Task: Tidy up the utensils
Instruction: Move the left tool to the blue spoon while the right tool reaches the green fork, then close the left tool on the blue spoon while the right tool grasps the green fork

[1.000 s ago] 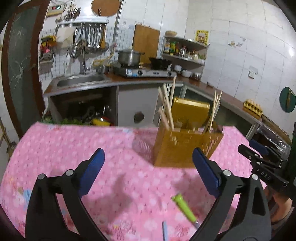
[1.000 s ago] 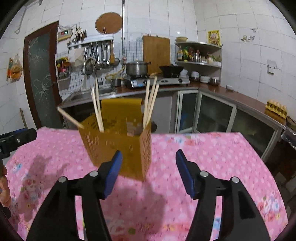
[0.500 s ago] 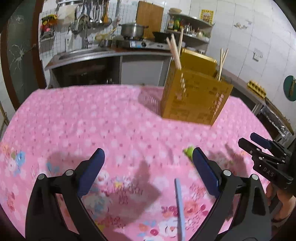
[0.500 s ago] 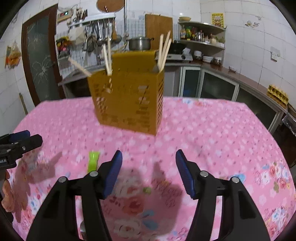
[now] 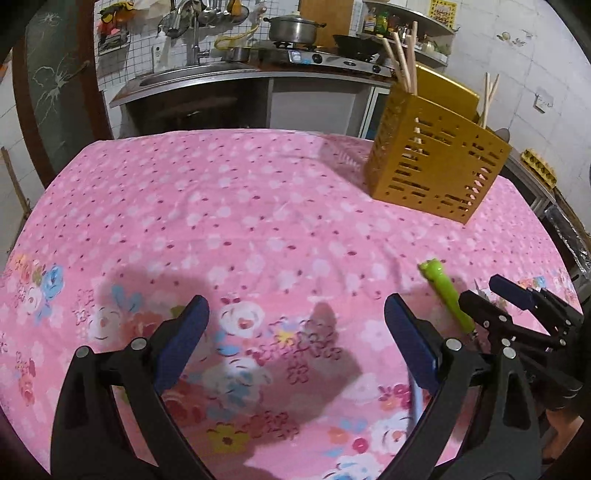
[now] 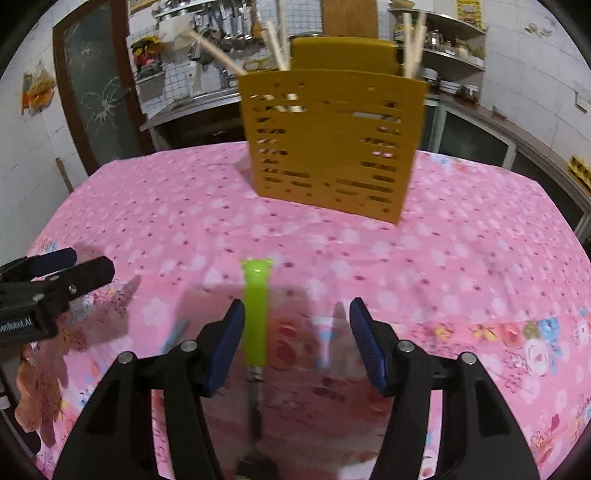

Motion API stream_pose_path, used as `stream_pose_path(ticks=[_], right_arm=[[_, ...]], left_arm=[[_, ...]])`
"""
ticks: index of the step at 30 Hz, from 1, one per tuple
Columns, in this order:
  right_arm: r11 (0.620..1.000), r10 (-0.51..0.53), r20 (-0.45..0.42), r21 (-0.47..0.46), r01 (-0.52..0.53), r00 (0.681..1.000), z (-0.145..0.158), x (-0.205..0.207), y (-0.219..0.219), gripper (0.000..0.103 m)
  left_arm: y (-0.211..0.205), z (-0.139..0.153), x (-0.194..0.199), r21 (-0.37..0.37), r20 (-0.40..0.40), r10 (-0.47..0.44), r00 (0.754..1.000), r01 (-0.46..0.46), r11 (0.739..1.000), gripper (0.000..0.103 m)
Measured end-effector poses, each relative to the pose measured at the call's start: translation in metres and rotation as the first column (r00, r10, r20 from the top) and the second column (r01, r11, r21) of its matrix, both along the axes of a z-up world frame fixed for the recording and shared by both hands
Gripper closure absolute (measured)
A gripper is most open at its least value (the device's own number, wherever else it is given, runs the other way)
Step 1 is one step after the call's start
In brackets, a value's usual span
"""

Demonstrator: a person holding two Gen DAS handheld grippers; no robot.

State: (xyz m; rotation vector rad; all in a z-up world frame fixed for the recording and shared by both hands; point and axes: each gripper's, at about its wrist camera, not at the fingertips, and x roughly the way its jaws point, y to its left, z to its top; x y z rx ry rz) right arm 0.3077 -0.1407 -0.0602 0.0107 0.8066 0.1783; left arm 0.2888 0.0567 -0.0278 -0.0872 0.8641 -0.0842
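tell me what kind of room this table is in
Most likely a home kitchen: a steel sink in a counter, a pot on a gas stove, and ladles hanging on a tiled wall.

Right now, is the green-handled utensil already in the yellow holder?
No, the green-handled utensil lies on the pink cloth, in front of the yellow holder.

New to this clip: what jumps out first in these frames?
The bright pink floral tablecloth fills both views. A yellow slotted utensil holder stands at its far side with chopsticks sticking out. Nearer, a utensil with a lime-green handle lies flat on the cloth between the closing fingers of the right gripper, close to its left pad but not yet pinched; the left gripper is open over bare cloth.
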Motion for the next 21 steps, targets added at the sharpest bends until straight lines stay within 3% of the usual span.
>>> stream_pose_path(ticks=[7, 9, 21], right_arm=[[1.0, 0.006, -0.064, -0.014, -0.007, 0.998, -0.013, 0.017, 0.015, 0.068], [1.0, -0.01, -0.067, -0.019, 0.009, 0.998, -0.012, 0.02, 0.014, 0.088], [0.993, -0.117, -0.102, -0.03, 0.114, 0.988, -0.007, 0.011, -0.045, 0.088]], left_arm=[[0.002, 0.0, -0.005, -0.007, -0.017, 0.013, 1.0, -0.013, 1.0, 0.01], [-0.002, -0.001, -0.007, 0.002, -0.02, 0.009, 1.0, -0.009, 1.0, 0.01], [-0.048, -0.005, -0.017, 0.03, -0.061, -0.072, 0.996, 0.074, 0.997, 0.013]])
